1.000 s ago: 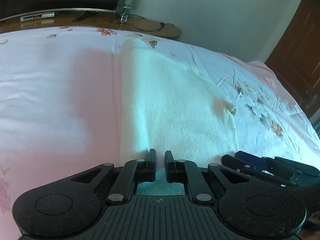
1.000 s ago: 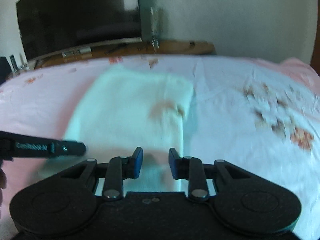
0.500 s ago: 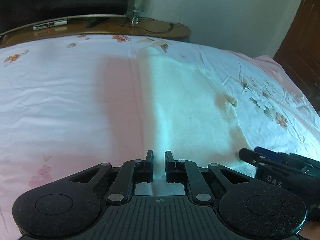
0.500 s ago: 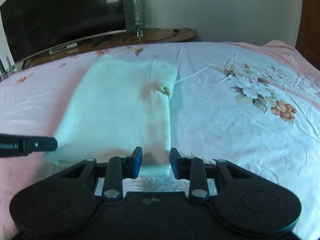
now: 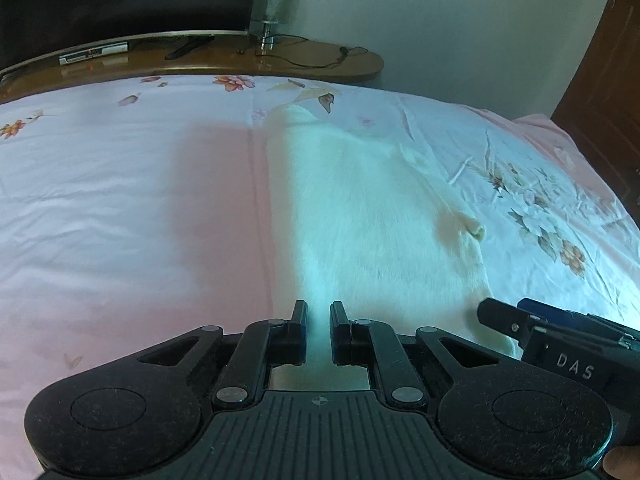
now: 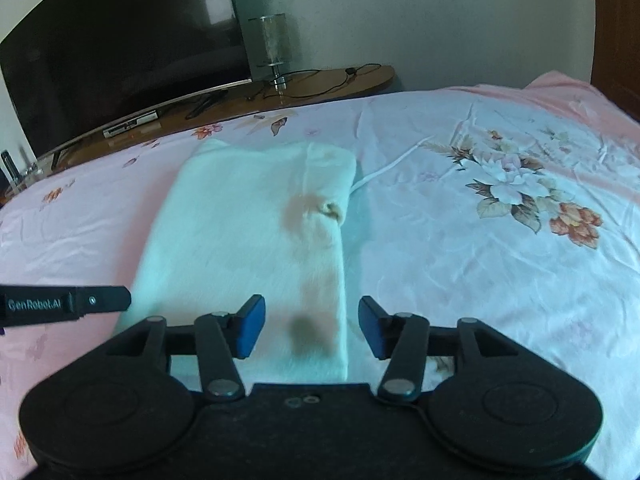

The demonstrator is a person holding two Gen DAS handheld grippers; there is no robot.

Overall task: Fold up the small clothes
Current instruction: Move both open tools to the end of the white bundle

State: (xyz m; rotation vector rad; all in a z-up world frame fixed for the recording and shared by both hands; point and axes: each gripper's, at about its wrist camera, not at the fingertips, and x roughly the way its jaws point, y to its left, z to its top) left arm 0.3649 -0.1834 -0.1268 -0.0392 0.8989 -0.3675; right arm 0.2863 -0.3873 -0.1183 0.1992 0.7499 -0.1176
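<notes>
**Right gripper spread wide over the folded garment**

Change from the earlier frames: half a second ago the right gripper [image 6: 311, 326] had its blue-padded fingers set close together at the near edge of the garment. Its fingers now stand wide apart, one on each side of the garment's near right corner, with nothing between them but the cloth below. The left gripper [image 5: 318, 330] shows little change: its fingers remain nearly together, with only a narrow slit between them. The garment's near edge lies in line with that slit. Whether the fingers pinch the cloth cannot be told from the pictures.

Containers: the views show no container holding any item.

Garment: the cream garment [image 6: 256, 236] lies folded into a long rectangle on the bed sheet [image 6: 500, 264], running from the grippers toward the far edge of the bed. Its surface is flat and smooth. A small rolled fold of cloth rises near its right edge, about halfway along. In the left wrist view the garment [image 5: 372, 220] sits just right of the sheet's centre seam.

Surroundings: the sheet is pink and white with flower prints. Beyond the bed stands a wooden shelf [image 6: 328, 84] carrying a glass lamp [image 6: 274, 50], cables and a dark television [image 6: 120, 52].
</notes>
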